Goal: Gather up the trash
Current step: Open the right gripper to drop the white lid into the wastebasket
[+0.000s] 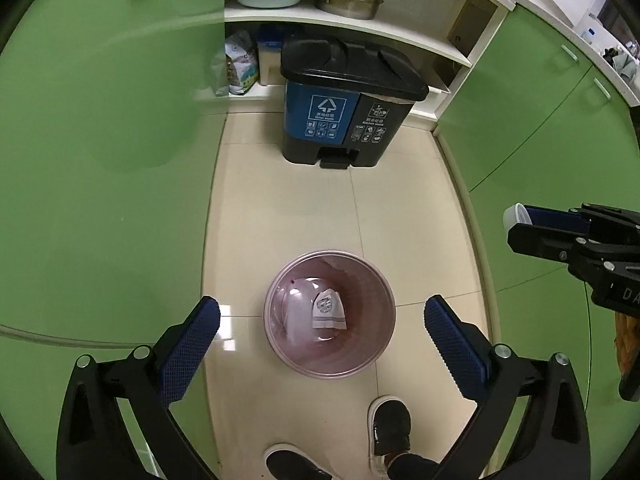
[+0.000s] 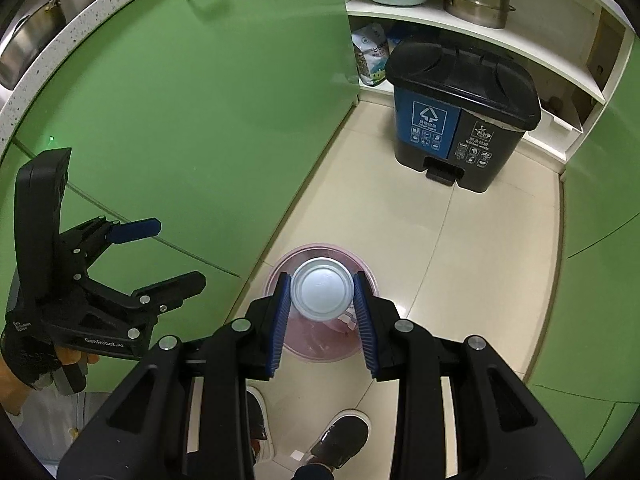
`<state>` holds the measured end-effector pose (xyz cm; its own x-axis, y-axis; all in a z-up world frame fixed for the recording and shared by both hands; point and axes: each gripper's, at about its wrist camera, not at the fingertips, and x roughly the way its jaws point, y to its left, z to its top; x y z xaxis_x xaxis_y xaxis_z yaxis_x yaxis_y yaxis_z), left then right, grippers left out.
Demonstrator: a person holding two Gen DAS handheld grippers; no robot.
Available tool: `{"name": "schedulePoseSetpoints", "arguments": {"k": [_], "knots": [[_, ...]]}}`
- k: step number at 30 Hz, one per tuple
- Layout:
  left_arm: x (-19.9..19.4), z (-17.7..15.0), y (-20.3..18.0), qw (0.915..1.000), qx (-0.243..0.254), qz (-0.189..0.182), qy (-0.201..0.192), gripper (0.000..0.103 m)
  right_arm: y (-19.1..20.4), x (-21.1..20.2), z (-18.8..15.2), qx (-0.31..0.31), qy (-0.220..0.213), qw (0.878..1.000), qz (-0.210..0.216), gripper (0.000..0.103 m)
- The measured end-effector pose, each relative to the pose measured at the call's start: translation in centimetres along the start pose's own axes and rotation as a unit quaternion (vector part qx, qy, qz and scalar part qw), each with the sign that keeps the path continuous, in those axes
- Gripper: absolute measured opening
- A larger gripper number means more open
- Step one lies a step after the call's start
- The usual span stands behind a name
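Right wrist view: right gripper (image 2: pixel 322 312) clamps a white cup (image 2: pixel 322 290) above the pink bin (image 1: pixel 372 280); left gripper (image 1: pixel 322 322) gapes wide

At lower centre the right gripper (image 2: pixel 322 322) clamps a white cup (image 2: pixel 322 291) directly above a pink wastebasket (image 2: pixel 320 344), the left gripper (image 2: pixel 176 254) spread empty at left, a black bin (image 2: pixel 460 116) upper right.

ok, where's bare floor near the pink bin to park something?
Free: tiles between pink bin and black pedal bin, and right of it toward the green cabinets. Crowded: near side, where the person's shoes stand.
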<state>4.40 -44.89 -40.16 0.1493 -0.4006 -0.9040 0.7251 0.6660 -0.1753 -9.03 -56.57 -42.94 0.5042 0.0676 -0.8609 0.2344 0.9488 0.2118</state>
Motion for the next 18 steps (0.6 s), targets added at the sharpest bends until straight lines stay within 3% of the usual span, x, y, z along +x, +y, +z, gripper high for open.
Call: {"name": "schedulePoseSetpoints", "arguments": {"k": [18], "knots": [[-1.8,-0.5,2.9,0.9992,-0.04,0.0,-0.009,0.098,1.9,2.4,0.5,-0.021,0.013,1.0,0.018,0.032]]}}
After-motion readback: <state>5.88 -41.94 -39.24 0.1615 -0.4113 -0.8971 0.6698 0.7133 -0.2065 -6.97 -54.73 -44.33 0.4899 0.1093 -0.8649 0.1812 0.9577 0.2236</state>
